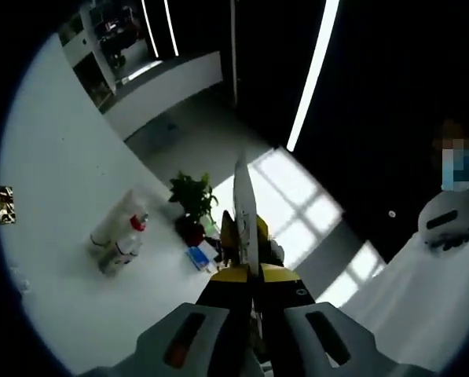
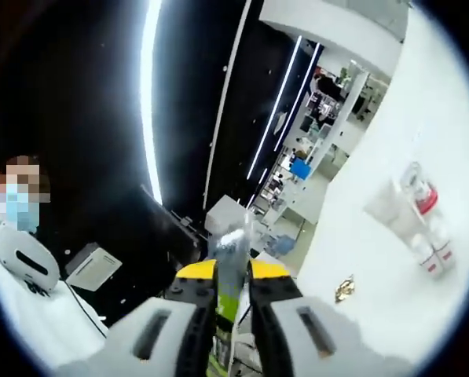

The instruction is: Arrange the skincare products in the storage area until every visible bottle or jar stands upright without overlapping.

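Left gripper view: left tool (image 1: 247, 263) has its jaws together on a thin flat white tube (image 1: 245, 208), held edge-on and high off the white table (image 1: 53, 181). Risk as I judge it: the grip sits at the very end of the tube, so it can pivot or slip on the way down and land flat. Ahead and to the left of the tool, a cluster of clear and white bottles with a red cap (image 1: 121, 232) lies or leans together on the table; I can't tell which ones are upright. Setting the tube near them could knock or overlap them. Just ahead of the jaws, a small green potted plant in a dark red pot (image 1: 192, 206) and a small blue box (image 1: 199, 258) crowd the direct path.

Right gripper view: right tool (image 2: 232, 294) is clamped on a pale translucent bottle or tube with a green lower part (image 2: 229, 263), also held up in the air. Same slip risk, and the tilt makes an upright landing harder. Off to the right of the tool, white tubes and bottles with red caps (image 2: 417, 221) rest on the table, seemingly lying down. A small gold-coloured object (image 2: 345, 289) sits near the right jaw, in the way of a straight drop.
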Tool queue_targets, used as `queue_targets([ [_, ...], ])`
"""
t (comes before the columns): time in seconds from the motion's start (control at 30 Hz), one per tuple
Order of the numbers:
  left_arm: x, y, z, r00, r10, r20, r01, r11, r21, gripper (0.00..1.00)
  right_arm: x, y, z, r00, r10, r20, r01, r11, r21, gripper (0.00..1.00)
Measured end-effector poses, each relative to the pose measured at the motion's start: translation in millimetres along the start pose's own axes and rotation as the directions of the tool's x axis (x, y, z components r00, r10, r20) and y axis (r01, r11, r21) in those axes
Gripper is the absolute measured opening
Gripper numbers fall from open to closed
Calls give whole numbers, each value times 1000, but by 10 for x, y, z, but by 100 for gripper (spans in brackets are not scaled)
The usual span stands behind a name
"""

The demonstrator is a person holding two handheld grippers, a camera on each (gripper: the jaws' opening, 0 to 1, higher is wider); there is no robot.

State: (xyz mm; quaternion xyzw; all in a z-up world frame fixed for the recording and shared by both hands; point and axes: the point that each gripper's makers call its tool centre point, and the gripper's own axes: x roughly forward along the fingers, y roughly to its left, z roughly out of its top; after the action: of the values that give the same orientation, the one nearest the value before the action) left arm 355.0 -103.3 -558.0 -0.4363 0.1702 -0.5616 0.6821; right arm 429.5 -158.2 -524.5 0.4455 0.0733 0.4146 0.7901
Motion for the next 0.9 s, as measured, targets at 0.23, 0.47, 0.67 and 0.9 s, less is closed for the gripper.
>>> queue_targets([
  [0.23,-51,47,31,998,35,45,-36,999,15,1,128,83,-39,999,-22,-44,19,998,-66,1],
  [0.47,-162,104,-3,995,83,53,-84,996,10,7,128,23,-131,994,-68,-87,56,989,-136,1],
  [0.67,-216,161,-105,991,121,51,-117,990,-83,0,76,-61,-194,983,-115,-142,85,975,-206,1],
  [0.9,-221,218,-156,987,151,54,-144,984,-108,0,82,-202,-261,960,-200,-193,125,932,-341,1],
])
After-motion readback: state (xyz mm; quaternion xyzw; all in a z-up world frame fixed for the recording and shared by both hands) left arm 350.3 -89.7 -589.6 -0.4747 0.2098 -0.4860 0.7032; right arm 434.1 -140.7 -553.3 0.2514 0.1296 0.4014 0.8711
